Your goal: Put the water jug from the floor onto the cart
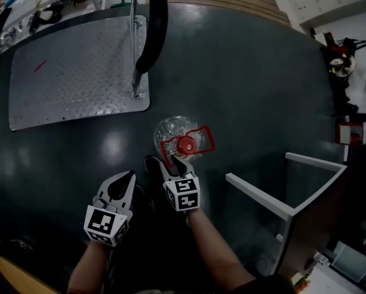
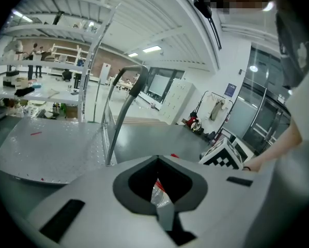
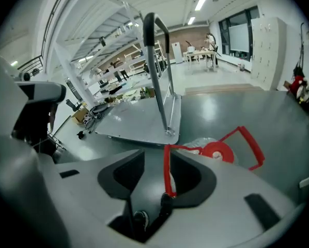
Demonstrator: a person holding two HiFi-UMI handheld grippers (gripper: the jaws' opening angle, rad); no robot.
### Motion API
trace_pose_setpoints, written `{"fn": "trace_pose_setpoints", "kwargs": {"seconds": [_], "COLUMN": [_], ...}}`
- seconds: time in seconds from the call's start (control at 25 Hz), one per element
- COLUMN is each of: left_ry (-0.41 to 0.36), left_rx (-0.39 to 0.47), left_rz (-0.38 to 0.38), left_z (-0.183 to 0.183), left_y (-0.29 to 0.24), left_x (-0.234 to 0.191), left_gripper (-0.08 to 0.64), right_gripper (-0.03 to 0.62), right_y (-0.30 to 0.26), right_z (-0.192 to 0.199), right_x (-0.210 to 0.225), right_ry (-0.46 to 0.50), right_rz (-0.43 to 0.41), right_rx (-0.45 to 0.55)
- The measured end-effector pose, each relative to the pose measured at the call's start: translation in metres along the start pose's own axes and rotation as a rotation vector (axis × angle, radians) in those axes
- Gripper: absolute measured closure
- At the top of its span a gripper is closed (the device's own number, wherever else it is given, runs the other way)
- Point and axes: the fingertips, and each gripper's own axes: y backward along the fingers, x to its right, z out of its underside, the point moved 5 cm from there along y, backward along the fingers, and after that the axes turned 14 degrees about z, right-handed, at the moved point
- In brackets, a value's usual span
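The clear water jug [image 1: 172,131] with a red cap [image 1: 186,144] and a red carry handle [image 1: 205,141] stands on the dark floor just in front of the cart's metal deck [image 1: 79,72]. My right gripper [image 1: 172,162] is at the jug's near side. In the right gripper view its jaws [image 3: 157,158] stand open, with one thin bar of the red handle [image 3: 167,177] running between them beside the right jaw. My left gripper [image 1: 124,181] hovers to the left of the jug, shut and empty. A sliver of the jug [image 2: 158,192] shows through its jaw window.
The cart's black-gripped push bar [image 1: 153,29] rises from the deck's near right corner, close to the jug. A white-framed box [image 1: 287,207] stands on the floor to the right. Workbenches with clutter line the far left and right edges.
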Motion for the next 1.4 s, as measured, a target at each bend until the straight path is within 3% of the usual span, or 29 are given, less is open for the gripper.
{"fn": "trace_pose_setpoints", "kwargs": {"seconds": [0.2,0.6,0.8,1.08,1.4], "left_ry": [-0.006,0.095,0.087,0.076,0.100], "left_rx": [-0.031,-0.021,-0.029,-0.023,-0.001], "left_rz": [-0.003,-0.063,-0.061,-0.053,-0.053], "left_z": [0.018,0.037,0.042,0.045,0.032], "left_y": [-0.020,-0.034,-0.035,-0.029,-0.002], "left_x": [-0.018,-0.055,-0.053,-0.047,-0.029], "left_gripper": [0.553,0.553,0.554,0.554,0.554], "right_gripper": [0.463,0.466,0.560,0.568,0.565], "right_y": [-0.046,-0.078,-0.077,-0.071,-0.012], "right_z": [0.022,0.029,0.032,0.029,-0.009], "right_x": [0.004,0.008,0.004,0.009,0.023], "right_ry": [0.030,0.055,0.124,0.040,-0.075], "right_rz": [0.042,0.060,0.054,-0.001,-0.135], "right_rx": [-0.112,-0.172,-0.203,-0.219,-0.202]}}
